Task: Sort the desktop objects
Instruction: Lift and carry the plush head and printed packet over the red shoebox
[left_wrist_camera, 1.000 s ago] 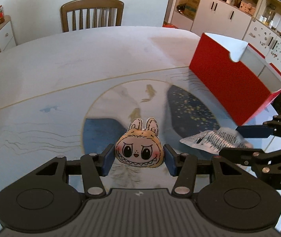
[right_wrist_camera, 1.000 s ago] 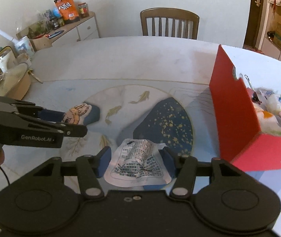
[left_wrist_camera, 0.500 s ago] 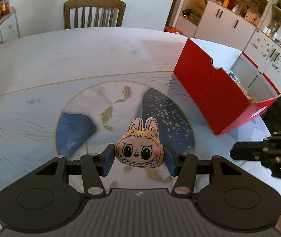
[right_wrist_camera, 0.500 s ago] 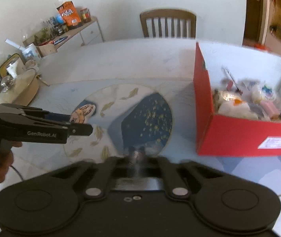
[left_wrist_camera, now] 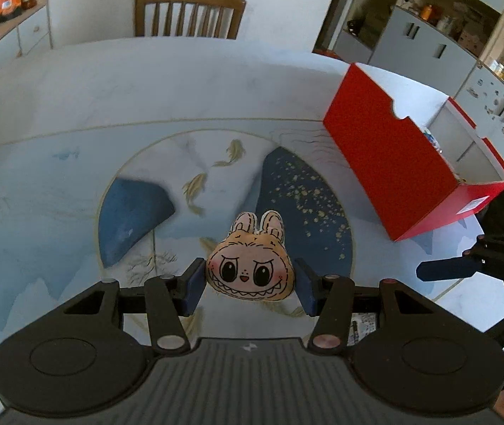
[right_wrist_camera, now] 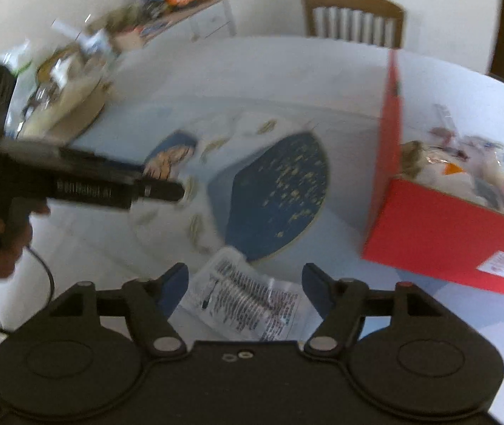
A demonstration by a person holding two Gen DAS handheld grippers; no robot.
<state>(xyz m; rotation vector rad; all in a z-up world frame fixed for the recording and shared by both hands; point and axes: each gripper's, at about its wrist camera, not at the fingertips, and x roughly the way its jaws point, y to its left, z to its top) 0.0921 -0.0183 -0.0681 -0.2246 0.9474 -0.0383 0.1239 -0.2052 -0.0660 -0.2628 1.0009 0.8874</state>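
- Left wrist view: the toy point(left_wrist_camera: 250, 269) is clenched between the left gripper point(left_wrist_camera: 250, 281) pads, lifted off the table point(left_wrist_camera: 145, 88), with the red box point(left_wrist_camera: 393, 163) well apart to the right.
- Right wrist view, blurred: the right gripper point(right_wrist_camera: 243, 283) jaws have just been opening; the packet point(right_wrist_camera: 245, 301) lies loose between them, apparently not pressed.
- The toy is best carried over the box rim, then released low.
- A centred re-grip on the packet is advised.
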